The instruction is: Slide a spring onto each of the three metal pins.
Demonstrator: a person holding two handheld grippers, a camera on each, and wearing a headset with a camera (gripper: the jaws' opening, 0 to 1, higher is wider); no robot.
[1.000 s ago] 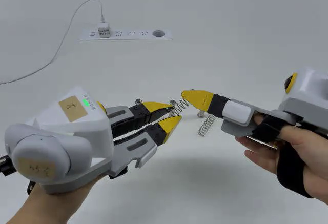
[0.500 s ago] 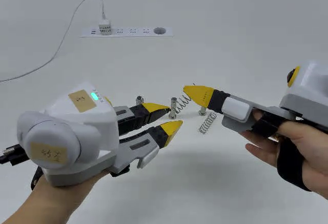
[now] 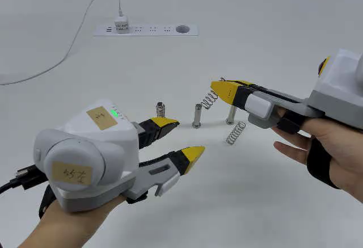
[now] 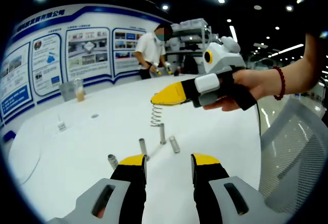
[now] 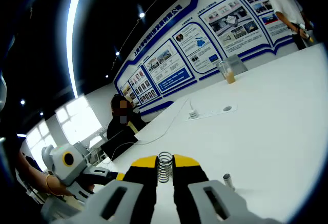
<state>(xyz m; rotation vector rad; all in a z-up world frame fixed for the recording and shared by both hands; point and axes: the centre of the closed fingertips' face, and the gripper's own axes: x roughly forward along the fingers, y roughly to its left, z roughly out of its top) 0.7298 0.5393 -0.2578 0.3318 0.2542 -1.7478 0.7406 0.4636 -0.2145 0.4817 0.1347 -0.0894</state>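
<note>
Three metal pins stand in a row on the white table: the left pin (image 3: pixel 160 109) looks coiled as if a spring sits on it, the middle pin (image 3: pixel 197 115) and right pin (image 3: pixel 231 114) are bare. My right gripper (image 3: pixel 223 88) is shut on a spring (image 3: pixel 210 99) that hangs from its yellow tips, above and between the middle and right pins. That spring (image 5: pixel 164 166) stands between the jaws in the right gripper view. A loose spring (image 3: pixel 236 133) lies in front of the right pin. My left gripper (image 3: pixel 183 138) is open and holds nothing, just short of the pins (image 4: pixel 142 146).
A white power strip (image 3: pixel 146 29) with a plugged charger and cable lies at the back of the table. A person stands beyond the far end of the table (image 4: pixel 150 55). A cup (image 5: pixel 229 74) stands far off on the table.
The right gripper has lifted the spring up and to the right, off the table. The left gripper has drawn back from the pins and its jaws stand wider apart.
</note>
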